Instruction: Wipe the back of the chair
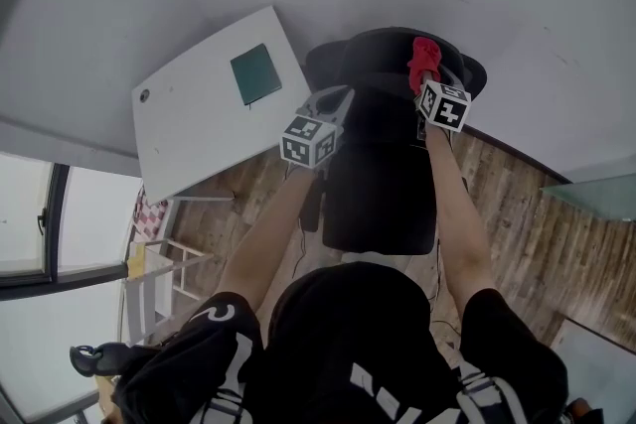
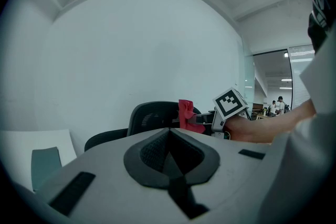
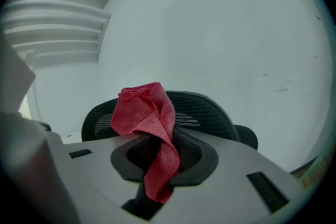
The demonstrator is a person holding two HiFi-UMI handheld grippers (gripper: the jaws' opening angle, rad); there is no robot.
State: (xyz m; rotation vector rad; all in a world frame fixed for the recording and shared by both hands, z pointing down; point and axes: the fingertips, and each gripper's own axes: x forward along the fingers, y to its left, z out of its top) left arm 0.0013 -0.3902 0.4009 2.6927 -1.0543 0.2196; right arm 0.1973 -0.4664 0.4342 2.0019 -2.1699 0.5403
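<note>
The black mesh chair (image 1: 383, 164) stands below me, its back's top edge (image 1: 393, 40) toward the wall. My right gripper (image 1: 426, 77) is shut on a red cloth (image 1: 425, 57) that sits at the top of the chair back, right of its middle. From the right gripper view the cloth (image 3: 149, 128) hangs bunched out of the jaws in front of the chair back (image 3: 202, 110). My left gripper (image 1: 336, 98) hovers by the back's left side, apart from the cloth. Its jaws (image 2: 169, 132) look shut with nothing between them; beyond them show the chair back (image 2: 152, 115) and the cloth (image 2: 185, 113).
A white table (image 1: 189, 129) with a dark green square pad (image 1: 256, 73) stands left of the chair, close to the wall. Wood floor (image 1: 527, 243) lies to the right. A white rack (image 1: 159, 268) with small items stands at the lower left. The person's arms reach over the seat.
</note>
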